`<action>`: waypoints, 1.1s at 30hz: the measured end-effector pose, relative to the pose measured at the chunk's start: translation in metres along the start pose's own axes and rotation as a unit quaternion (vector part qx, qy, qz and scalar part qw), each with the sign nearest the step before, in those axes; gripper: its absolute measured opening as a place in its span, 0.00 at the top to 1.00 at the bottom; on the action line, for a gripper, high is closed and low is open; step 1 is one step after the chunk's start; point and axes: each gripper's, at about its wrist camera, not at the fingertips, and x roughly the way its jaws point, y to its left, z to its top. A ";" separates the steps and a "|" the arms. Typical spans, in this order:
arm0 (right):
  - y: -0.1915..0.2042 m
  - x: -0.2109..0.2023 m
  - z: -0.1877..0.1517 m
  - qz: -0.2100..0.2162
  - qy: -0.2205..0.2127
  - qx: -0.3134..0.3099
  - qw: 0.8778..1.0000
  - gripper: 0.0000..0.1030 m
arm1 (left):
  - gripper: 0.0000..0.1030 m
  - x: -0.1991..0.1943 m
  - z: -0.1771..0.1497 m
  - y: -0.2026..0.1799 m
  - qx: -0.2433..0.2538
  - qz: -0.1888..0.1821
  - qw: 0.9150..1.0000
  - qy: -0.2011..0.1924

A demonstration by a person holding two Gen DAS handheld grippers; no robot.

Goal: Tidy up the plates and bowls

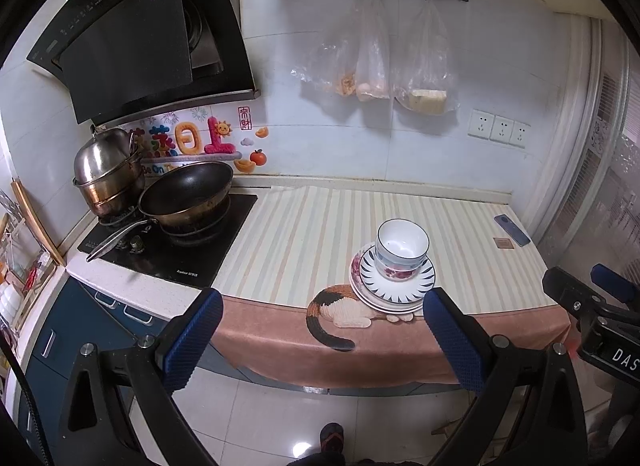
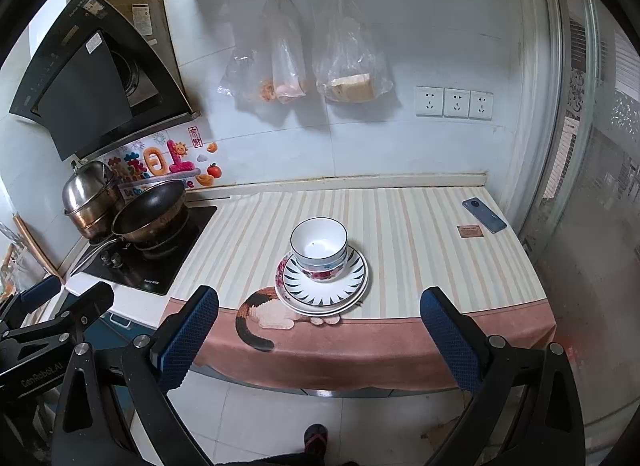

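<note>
bowls (image 2: 319, 244) stacked on plates (image 2: 322, 284), ahead of both spread claws (image 2: 318, 340).
could topple off bench (image 2: 440, 225) edge if nudged.

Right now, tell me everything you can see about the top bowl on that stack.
The top bowl is white and glossy, ceramic by the look, with a thin dark rim line. It stands upright and looks empty, nested in a floral bowl on stacked plates near the striped mat's front edge. No gripper touches it.
</note>
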 end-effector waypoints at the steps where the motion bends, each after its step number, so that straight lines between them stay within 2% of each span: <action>1: 0.000 0.000 0.000 -0.001 -0.001 0.000 1.000 0.00 | 0.00 0.000 0.000 0.000 0.000 0.000 1.000 0.000; 33: -0.008 0.008 0.001 -0.005 0.001 0.003 1.000 0.00 | 0.00 0.005 0.007 -0.003 0.002 -0.001 1.000 -0.002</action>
